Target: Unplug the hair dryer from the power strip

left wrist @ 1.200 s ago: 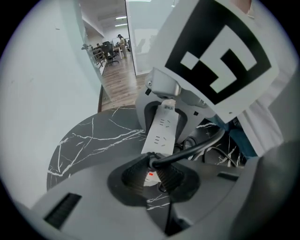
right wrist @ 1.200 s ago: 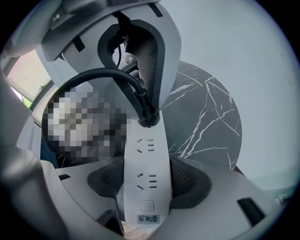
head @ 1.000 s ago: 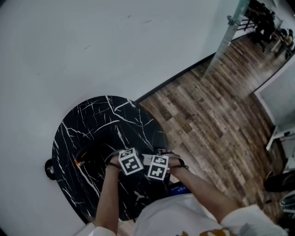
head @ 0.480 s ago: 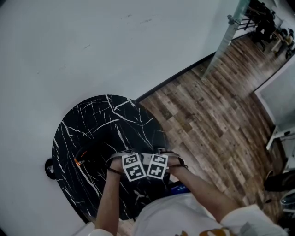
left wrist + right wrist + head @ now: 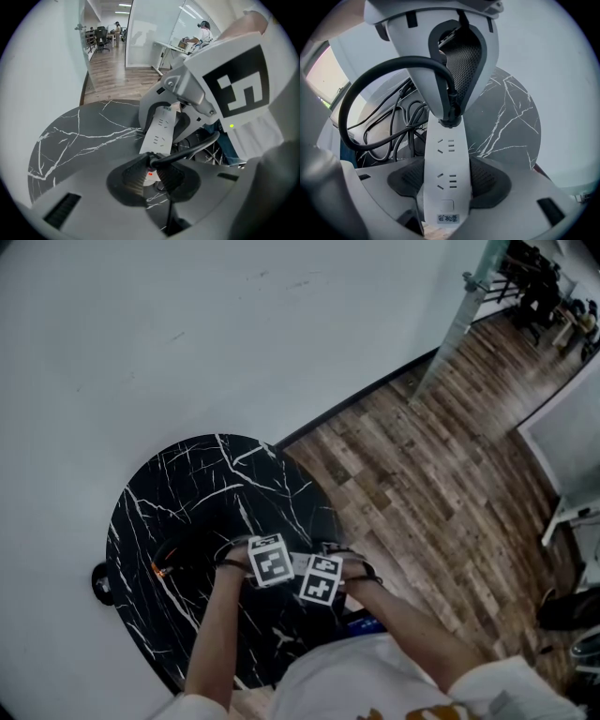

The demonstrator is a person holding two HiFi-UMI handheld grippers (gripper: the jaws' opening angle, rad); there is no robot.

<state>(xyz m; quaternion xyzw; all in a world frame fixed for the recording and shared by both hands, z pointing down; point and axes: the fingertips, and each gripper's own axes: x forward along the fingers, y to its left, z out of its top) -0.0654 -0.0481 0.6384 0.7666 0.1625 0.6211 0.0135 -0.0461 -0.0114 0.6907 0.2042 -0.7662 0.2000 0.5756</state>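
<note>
Right gripper view, nearest first: my right claw (image 5: 447,182) is clenched across the white power strip (image 5: 446,157). Its dark pads press both long edges close to the switch end. I judge the strip is held this way so it cannot follow when the plug is pulled.

Open sockets run up the strip to its far end, where the hair dryer's black plug (image 5: 450,118) sits in the last socket, apparently fully home. My left claw (image 5: 152,169) comes down on it from above, jaws clamped on the plug body where the cord leaves it. A hold on the plug looks sounder to me than a tug on the cord alone.

That cord (image 5: 370,84) swings off to the left in a wide, slack loop, so nothing is pulling on the plug yet. Under the loop lies a tangle of other cables (image 5: 396,124).

Seen from the head view, the two claws work side by side, almost touching, over the near part of the round black marble-veined table (image 5: 187,484). A dark shape (image 5: 173,554) with an orange mark at the table's left may be the dryer itself; I cannot tell.

Beyond the table are a white wall (image 5: 141,334) and, far right, a wood floor (image 5: 422,474).

The unplugging is not yet done. A straight pull away from the socket face seems to be what is called for.
</note>
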